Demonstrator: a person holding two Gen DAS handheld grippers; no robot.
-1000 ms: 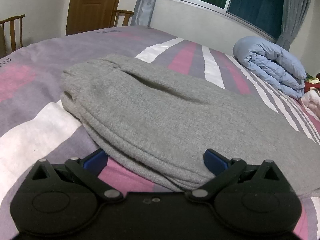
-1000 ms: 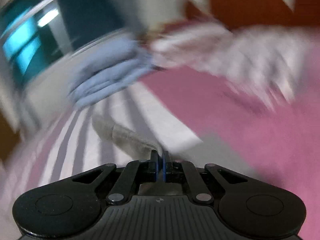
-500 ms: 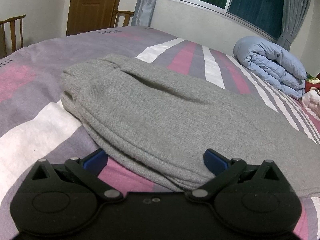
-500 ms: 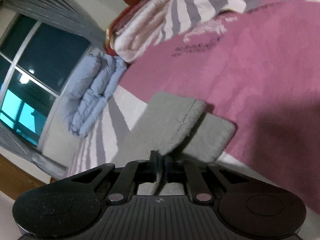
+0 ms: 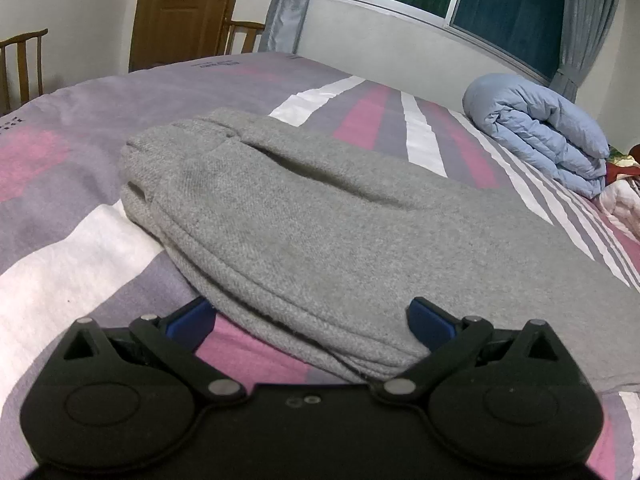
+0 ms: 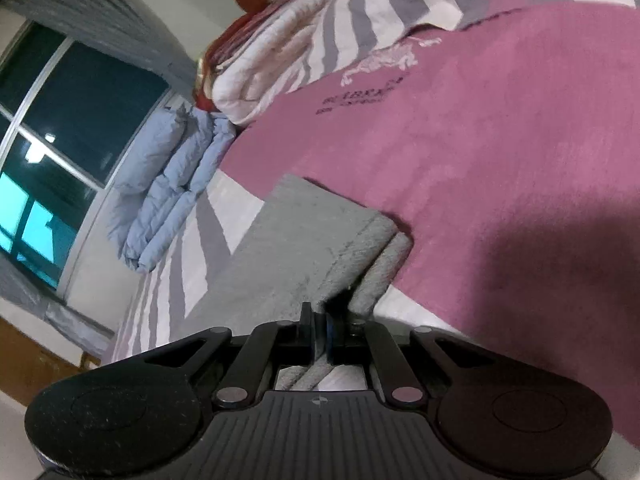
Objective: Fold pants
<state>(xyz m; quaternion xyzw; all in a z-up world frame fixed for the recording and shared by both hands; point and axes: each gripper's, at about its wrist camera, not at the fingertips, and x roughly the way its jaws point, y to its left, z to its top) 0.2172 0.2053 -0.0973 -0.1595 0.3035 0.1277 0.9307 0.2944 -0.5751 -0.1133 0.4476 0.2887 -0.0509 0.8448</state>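
Note:
Grey fleece pants (image 5: pixel 320 232) lie folded lengthwise on the striped bed, waistband end at the far left. My left gripper (image 5: pixel 312 320) is open, its blue pads either side of the pants' near folded edge, low over the bed. In the right wrist view the leg cuffs (image 6: pixel 320 240) lie on the pink part of the cover. My right gripper (image 6: pixel 318 328) is shut on the cuff edge of the pants, with grey fabric pinched between the pads.
A folded light-blue duvet (image 5: pixel 540 128) lies near the window at the far right; it also shows in the right wrist view (image 6: pixel 172 184). A folded white-and-red blanket (image 6: pixel 272 52) sits beyond it. Wooden chairs (image 5: pixel 20 64) and a door (image 5: pixel 180 8) stand past the bed.
My right gripper has swung round from a blurred sweep to hold steady with the cuffs laid on the pink cover. The left gripper has not moved.

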